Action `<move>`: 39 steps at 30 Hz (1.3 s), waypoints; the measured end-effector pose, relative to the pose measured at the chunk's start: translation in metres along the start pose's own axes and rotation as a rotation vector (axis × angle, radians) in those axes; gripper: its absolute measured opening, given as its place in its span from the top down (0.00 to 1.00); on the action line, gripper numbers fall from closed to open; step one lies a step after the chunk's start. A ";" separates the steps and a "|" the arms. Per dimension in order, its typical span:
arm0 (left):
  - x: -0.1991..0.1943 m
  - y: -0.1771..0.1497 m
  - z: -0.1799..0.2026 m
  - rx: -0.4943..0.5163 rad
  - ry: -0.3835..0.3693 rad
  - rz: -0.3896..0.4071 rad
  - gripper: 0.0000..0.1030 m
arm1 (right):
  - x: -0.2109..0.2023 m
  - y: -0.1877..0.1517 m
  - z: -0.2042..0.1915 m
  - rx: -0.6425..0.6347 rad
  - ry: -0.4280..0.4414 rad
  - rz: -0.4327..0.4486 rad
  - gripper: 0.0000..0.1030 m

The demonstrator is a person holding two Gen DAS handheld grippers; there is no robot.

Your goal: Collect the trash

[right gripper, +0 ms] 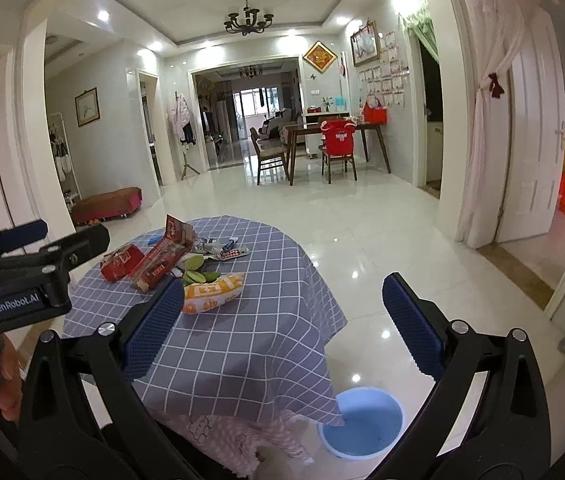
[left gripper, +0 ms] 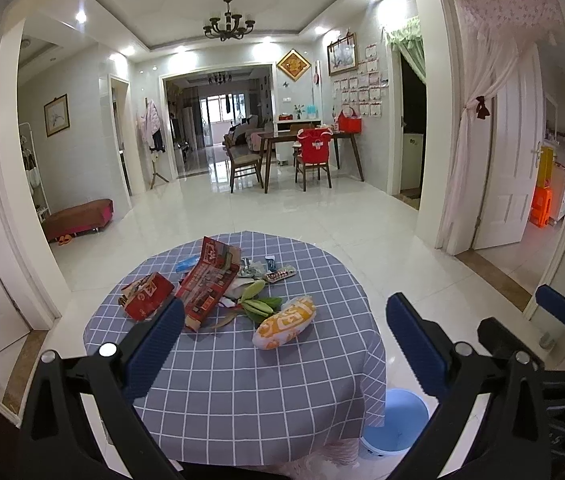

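Note:
A round table under a grey-blue checked cloth (left gripper: 242, 384) (right gripper: 242, 344) carries the trash. On it lie a red box (left gripper: 146, 296) (right gripper: 122, 262), a flattened red printed carton (left gripper: 210, 280) (right gripper: 162, 260), green leaves (left gripper: 260, 304) (right gripper: 198, 272), an orange-and-white snack bag (left gripper: 286, 322) (right gripper: 212, 292) and small wrappers (left gripper: 278, 272) (right gripper: 230, 252). My left gripper (left gripper: 285, 302) hovers open above the table's near side, holding nothing. My right gripper (right gripper: 282, 282) is open and empty too, over the table's right edge. A light blue bin (left gripper: 396, 420) (right gripper: 362, 420) stands on the floor by that edge.
A hand (right gripper: 6, 380) grips the left tool's handle at lower left. Glossy white floor tiles surround the table. A brown bench (left gripper: 78, 220) sits by the left wall. A dining table with chairs (left gripper: 306, 152) stands far back, and an open white door (left gripper: 510, 168) is at right.

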State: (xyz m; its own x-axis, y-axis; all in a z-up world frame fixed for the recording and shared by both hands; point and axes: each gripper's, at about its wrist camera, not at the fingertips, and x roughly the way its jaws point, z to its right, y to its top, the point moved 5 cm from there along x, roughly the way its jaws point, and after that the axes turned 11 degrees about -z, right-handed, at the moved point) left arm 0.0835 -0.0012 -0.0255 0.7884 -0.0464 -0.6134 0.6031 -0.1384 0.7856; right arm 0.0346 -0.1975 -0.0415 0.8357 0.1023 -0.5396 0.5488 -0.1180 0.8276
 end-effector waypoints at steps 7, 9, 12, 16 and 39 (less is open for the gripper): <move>0.015 0.006 0.012 0.016 -0.002 -0.019 0.04 | 0.009 0.002 0.014 0.023 -0.008 -0.009 0.06; 0.019 0.006 0.015 0.021 -0.002 -0.024 0.04 | 0.012 0.003 0.018 0.026 -0.005 -0.014 0.06; 0.023 0.007 0.019 0.028 0.004 -0.029 0.04 | 0.016 0.003 0.022 0.023 -0.010 -0.020 0.06; 0.031 0.009 0.021 0.027 0.007 -0.041 0.04 | 0.025 0.001 0.028 0.022 -0.001 -0.039 0.06; 0.117 -0.001 -0.038 0.002 0.031 -0.126 0.04 | 0.134 -0.003 -0.019 -0.019 0.111 -0.193 0.06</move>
State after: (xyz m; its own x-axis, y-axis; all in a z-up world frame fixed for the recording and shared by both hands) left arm 0.1797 0.0307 -0.0952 0.7099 0.0024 -0.7043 0.6973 -0.1435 0.7023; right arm 0.1449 -0.1651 -0.1131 0.7075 0.2294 -0.6684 0.6966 -0.0670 0.7143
